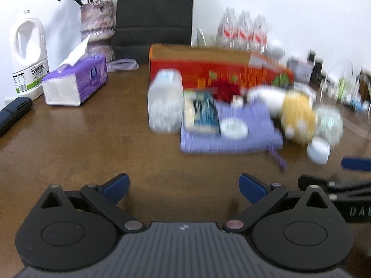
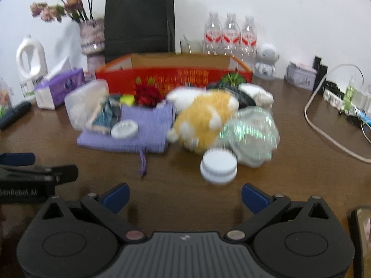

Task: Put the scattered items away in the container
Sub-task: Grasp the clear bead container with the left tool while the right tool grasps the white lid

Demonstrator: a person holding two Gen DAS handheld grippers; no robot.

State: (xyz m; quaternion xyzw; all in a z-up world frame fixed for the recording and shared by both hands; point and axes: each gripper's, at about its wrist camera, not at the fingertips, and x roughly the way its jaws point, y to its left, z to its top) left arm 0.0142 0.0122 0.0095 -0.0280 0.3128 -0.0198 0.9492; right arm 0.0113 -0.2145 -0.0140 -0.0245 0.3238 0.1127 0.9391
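Both tools stand wide and empty, low over the brown table [image 2: 185,192]. The right gripper [image 2: 185,197] has its blue pads spread, nothing between them; just ahead and slightly right lies a white round jar [image 2: 218,167], the nearest loose item. The left gripper [image 1: 184,188], equally spread, faces bare tabletop, the clutter lying ahead and to its right.

Beyond the jar, touching it or nearly so, sit a crinkled clear-green packet [image 2: 251,134] and a yellow-and-white plush toy [image 2: 204,118]. Ahead-left of the right tool lies a purple cloth pouch [image 2: 148,127] bearing a small white disc [image 2: 124,128] and a blue-printed box [image 2: 105,115], with a clear plastic tub [image 2: 81,106] beside them. Farthest, behind the pile, stands the container — an open red cardboard box [image 2: 174,74].

Judged step: approach, nothing yet picked. The next move likely calls for advancing the right tool so its pads straddle the jar before closing — motion blur leaves finer detail uncertain.
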